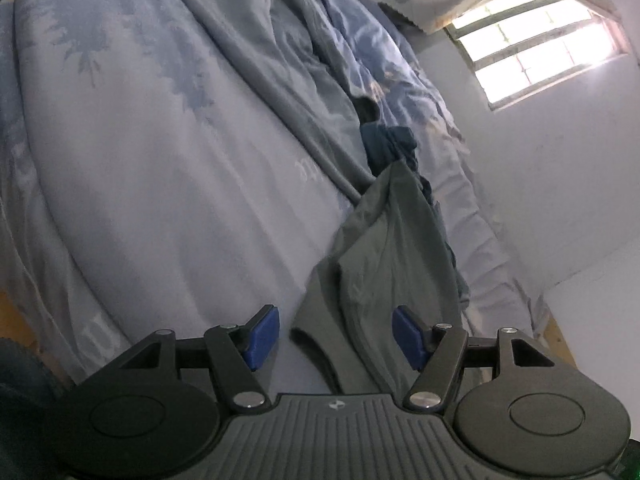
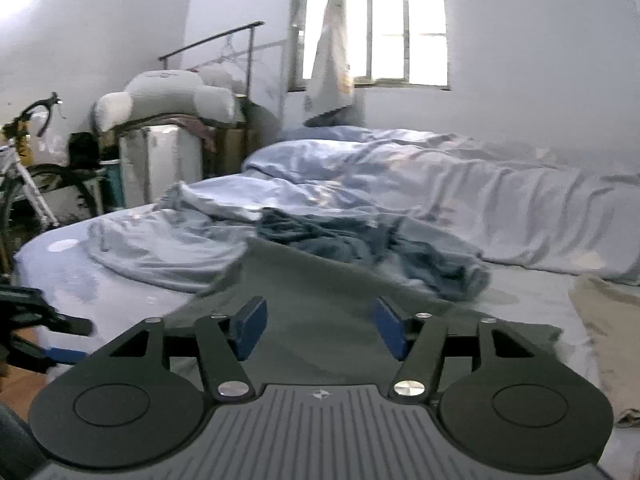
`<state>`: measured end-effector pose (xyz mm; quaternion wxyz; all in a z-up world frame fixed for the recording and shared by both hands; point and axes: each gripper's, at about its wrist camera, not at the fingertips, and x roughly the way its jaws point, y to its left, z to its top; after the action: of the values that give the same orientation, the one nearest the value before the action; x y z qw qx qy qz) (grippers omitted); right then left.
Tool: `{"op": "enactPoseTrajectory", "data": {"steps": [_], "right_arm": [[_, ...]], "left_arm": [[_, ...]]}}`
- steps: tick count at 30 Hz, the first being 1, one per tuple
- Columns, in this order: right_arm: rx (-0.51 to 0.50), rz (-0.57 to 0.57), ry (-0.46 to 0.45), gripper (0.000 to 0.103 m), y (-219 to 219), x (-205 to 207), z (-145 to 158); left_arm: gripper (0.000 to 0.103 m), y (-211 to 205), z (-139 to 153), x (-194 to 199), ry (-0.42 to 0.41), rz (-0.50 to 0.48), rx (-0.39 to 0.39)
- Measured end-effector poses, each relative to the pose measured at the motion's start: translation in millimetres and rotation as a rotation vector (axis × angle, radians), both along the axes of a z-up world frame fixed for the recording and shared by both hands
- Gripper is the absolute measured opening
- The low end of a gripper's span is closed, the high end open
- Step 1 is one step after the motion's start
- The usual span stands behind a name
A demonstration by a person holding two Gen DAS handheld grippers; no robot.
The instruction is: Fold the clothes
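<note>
One garment spread out, none visibly finished folding.

One grey-green cotton garment [image 2: 320, 280] lies spread on the pale blue bed sheet [image 2: 532, 304] right under both tools, with one fold edge showing in the left wrist view, so I judge the folding is part done at most. Behind it, a crumpled dark blue garment [image 2: 360, 244] sits in a heap, untouched by the look of it. The left gripper [image 1: 335, 338] hovers over the grey-green cloth with its blue-padded fingers apart and nothing between the pads; the right gripper [image 2: 320, 328] does the same, fingers apart, nothing held. Further out are a rumpled light blue duvet [image 2: 460, 168] and a bright barred window [image 2: 376, 24].
</note>
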<state>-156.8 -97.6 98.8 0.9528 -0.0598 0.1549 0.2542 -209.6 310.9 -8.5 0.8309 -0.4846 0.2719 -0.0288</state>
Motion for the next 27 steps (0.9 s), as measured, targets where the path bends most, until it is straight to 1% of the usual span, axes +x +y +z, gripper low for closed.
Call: {"op": "enactPoseTrajectory", "data": {"steps": [4,7,8,9,13,18,20,22,24,25,27], "right_arm": [[-0.009,-0.022,0.0,0.069,15.1,-14.4,-4.1],[-0.003,-0.021,0.024,0.079,21.5,-23.4,-8.8],[0.0,-0.018,0.033,0.085,23.3,-26.4,-10.4],[0.005,-0.01,0.038,0.087,24.9,-29.3,-11.0],[0.006,0.016,0.055,0.087,34.2,-40.0,-13.4],[-0.038,0.045,0.052,0.087,48.6,-48.7,-14.0],[-0.06,0.053,0.048,0.087,53.4,-51.7,-13.7],[-0.082,0.057,0.045,0.087,57.7,-53.8,-13.7],[-0.099,0.064,0.044,0.087,62.1,-54.7,-15.0],[-0.11,0.067,0.042,0.087,64.8,-55.4,-15.9],[-0.135,0.081,0.037,0.087,71.9,-57.4,-19.0]], "left_arm": [[0.062,-0.9,-3.8,5.2,0.008,-0.003,-0.017],[0.062,-1.6,-5.4,6.0,0.015,-0.005,-0.027],[0.062,-1.2,-6.3,5.6,0.016,-0.005,-0.037],[0.062,-0.8,-7.4,6.7,0.013,-0.01,-0.049],[0.062,-1.5,-12.1,20.9,0.013,-0.046,-0.086],[0.061,-10.2,-12.3,33.8,0.019,-0.077,-0.085],[0.056,-10.9,-12.9,33.2,0.027,-0.081,-0.098],[0.032,-8.5,-14.6,31.3,0.044,-0.075,-0.114],[0.025,-5.1,-14.6,28.3,0.061,-0.053,-0.106],[0.019,-3.4,-14.3,26.6,0.063,-0.044,-0.105],[0.011,-1.2,-11.1,24.1,0.045,-0.044,-0.109]]}}
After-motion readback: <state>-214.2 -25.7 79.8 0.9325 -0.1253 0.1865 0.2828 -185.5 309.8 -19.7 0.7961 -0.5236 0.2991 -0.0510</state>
